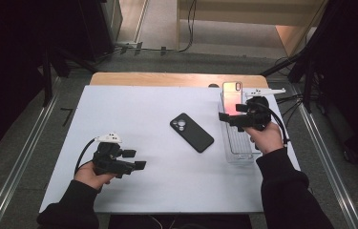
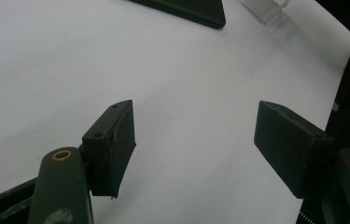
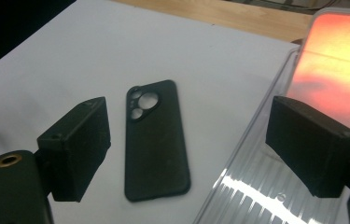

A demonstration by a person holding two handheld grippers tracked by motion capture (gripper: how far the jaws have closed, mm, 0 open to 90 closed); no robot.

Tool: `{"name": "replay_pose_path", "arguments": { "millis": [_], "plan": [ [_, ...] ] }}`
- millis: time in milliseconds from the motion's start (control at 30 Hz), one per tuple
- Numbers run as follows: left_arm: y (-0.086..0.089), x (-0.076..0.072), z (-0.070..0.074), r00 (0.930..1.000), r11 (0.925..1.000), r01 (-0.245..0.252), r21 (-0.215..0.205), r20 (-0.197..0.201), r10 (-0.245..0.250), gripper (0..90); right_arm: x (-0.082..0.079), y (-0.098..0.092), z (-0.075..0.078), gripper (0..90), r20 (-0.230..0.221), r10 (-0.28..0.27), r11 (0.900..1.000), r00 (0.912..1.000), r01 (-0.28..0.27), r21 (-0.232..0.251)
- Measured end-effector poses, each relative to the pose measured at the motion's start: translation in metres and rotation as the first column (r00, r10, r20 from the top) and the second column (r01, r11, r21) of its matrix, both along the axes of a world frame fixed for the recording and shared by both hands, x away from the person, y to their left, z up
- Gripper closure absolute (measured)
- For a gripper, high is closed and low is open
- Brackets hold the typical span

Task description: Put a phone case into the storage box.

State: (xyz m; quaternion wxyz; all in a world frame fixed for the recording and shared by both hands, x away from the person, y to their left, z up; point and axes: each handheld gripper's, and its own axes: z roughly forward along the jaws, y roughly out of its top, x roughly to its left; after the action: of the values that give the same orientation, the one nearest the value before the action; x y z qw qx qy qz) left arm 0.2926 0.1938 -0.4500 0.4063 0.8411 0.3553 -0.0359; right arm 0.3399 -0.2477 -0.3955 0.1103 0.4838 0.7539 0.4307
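Note:
A black phone case (image 1: 192, 132) lies camera side up in the middle of the white mat (image 1: 133, 109). To its right stands a clear ribbed tray (image 1: 239, 145), with a phone (image 1: 232, 95) showing an orange-pink sheen leaning at its far end. My right gripper (image 1: 231, 113) hovers over the tray's far half, open, with nothing between its fingers. From the right gripper view, the case (image 3: 156, 140) and the tray (image 3: 247, 186) lie beyond my right gripper (image 3: 186, 135), with the phone (image 3: 336, 79) at upper right. My left gripper (image 1: 136, 160) rests open near the front left, also empty.
In the left gripper view, bare white mat lies past my left gripper (image 2: 196, 140), and the case's corner (image 2: 186, 9) and the tray's corner (image 2: 263, 7) sit at the top edge. A wooden table edge (image 1: 167, 78) borders the mat's far side. Dark stands flank the table.

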Motion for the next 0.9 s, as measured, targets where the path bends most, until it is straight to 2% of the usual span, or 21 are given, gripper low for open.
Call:
{"name": "replay_pose_path", "arguments": {
  "millis": [33, 100, 200, 300, 367, 467, 567, 700, 900],
  "plan": [
    [0.0, 0.0, 0.0, 1.0, 1.0, 0.003, -0.003, 0.0, -0.003, 29.6, -0.003, 0.001, 0.0, 13.0, 0.0, 0.009, 1.0, 1.0, -0.009, 0.001],
    [-0.001, 0.0, 0.001, 1.0, 1.0, 0.006, -0.006, 0.002, -0.006, 29.6, -0.011, 0.002, -0.001, 20.1, 0.002, 0.062, 0.998, 0.9981, -0.062, -0.001],
    [-0.002, -0.001, 0.001, 0.9999, 0.9999, 0.014, -0.004, 0.001, -0.014, 29.6, -0.023, 0.003, -0.003, 20.9, 0.003, 0.118, 0.993, 0.993, -0.118, 0.0],
    [-0.002, -0.002, 0.002, 0.9998, 0.9998, 0.019, -0.005, 0.004, -0.019, 29.6, -0.036, 0.003, -0.008, 22.0, -0.005, 0.163, 0.986, 0.9866, -0.163, 0.035],
    [-0.002, -0.003, 0.002, 0.9998, 0.9998, 0.019, -0.009, 0.005, -0.019, 29.6, -0.043, 0.004, -0.01, 22.6, -0.008, 0.187, 0.982, 0.9823, -0.186, 0.041],
    [-0.002, -0.004, 0.003, 0.9998, 0.9998, 0.018, -0.009, 0.01, -0.018, 29.6, -0.052, 0.005, -0.015, 23.4, -0.013, 0.227, 0.974, 0.9738, -0.227, 0.007],
    [0.0, -0.006, 0.005, 0.9997, 0.9998, 0.019, -0.008, 0.016, -0.019, 29.7, -0.061, 0.004, -0.02, 23.4, -0.019, 0.26, 0.965, 0.9653, -0.26, 0.014],
    [0.003, -0.008, 0.005, 0.9997, 1.0, 0.008, -0.006, 0.022, -0.008, 29.6, -0.073, -0.001, -0.028, 23.4, -0.003, 0.295, 0.955, 0.9554, -0.295, 0.027],
    [0.009, -0.012, 0.005, 0.9996, 0.9999, 0.006, -0.008, 0.028, -0.006, 29.6, -0.092, -0.009, -0.037, 23.4, 0.001, 0.31, 0.95, 0.9507, -0.31, 0.023]
  ]
}}
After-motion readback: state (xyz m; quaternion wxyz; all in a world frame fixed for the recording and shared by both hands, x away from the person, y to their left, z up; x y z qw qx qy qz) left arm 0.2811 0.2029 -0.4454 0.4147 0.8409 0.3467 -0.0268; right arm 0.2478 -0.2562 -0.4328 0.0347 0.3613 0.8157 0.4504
